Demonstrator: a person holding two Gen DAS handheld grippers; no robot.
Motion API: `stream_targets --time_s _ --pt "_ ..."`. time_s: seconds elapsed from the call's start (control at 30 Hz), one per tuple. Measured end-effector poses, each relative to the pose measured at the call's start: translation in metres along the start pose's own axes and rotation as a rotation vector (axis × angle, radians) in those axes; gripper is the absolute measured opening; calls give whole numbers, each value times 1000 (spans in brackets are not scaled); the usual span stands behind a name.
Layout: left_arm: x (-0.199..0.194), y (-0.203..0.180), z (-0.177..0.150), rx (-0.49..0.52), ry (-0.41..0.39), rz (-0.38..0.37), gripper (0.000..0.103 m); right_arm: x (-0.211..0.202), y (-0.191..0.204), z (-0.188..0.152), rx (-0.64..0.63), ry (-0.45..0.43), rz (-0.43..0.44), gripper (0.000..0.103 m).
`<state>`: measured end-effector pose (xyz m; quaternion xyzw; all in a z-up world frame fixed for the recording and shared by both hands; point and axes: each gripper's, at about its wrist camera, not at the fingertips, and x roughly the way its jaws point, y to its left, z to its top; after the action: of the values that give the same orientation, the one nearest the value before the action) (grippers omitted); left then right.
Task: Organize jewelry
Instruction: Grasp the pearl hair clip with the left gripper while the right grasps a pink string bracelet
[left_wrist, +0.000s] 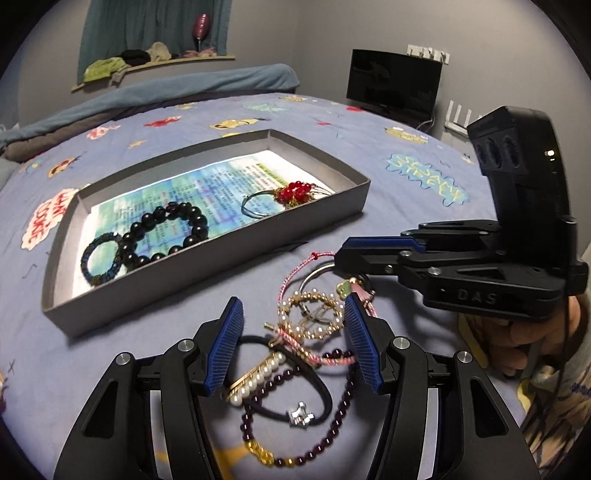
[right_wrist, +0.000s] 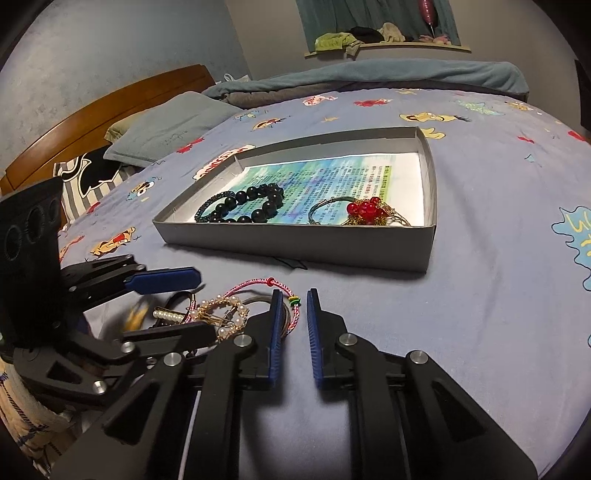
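A grey shallow box (left_wrist: 207, 258) (right_wrist: 295, 247) lies on the bed. It holds a black bead bracelet (left_wrist: 170, 232) (right_wrist: 255, 206), a dark braided ring (left_wrist: 101, 258) and a red bead piece on a metal bangle (left_wrist: 291, 194) (right_wrist: 365, 210). A loose pile lies in front of it: a pearl circle (left_wrist: 312, 314) (right_wrist: 221, 314), a pink cord bracelet (left_wrist: 295, 269) (right_wrist: 258, 284), a pearl clip (left_wrist: 255, 380), a black hair tie (left_wrist: 295, 391) and a purple bead bracelet (left_wrist: 332, 424). My left gripper (left_wrist: 293, 343) is open over the pile. My right gripper (right_wrist: 292, 325) is slightly open and empty at the pile's edge.
The bed has a blue cartoon sheet (right_wrist: 480, 295). A pillow (right_wrist: 166, 125) and a wooden headboard (right_wrist: 92, 110) are at the far left. A rolled blanket (left_wrist: 184, 85) lies at the far edge. A black monitor (left_wrist: 393, 83) stands at the back right.
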<state>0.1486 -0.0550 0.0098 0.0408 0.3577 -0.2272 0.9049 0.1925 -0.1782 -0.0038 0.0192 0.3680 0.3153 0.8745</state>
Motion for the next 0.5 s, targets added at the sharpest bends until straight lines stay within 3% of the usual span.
stream_targets --time_s 0.17,0.23,0.3,0.5 --pt "8 -5 1 34 24 -12 58 1 1 0 -7 2 1 9" --pt "7 -9 -1 57 25 -21 53 0 2 0 -14 0 0 7" --pt "5 -13 -2 83 25 -28 41 0 4 0 -18 -4 -4 7" --pt "-10 -17 -3 99 -22 -40 40 -6 3 1 -14 -29 -9 6"
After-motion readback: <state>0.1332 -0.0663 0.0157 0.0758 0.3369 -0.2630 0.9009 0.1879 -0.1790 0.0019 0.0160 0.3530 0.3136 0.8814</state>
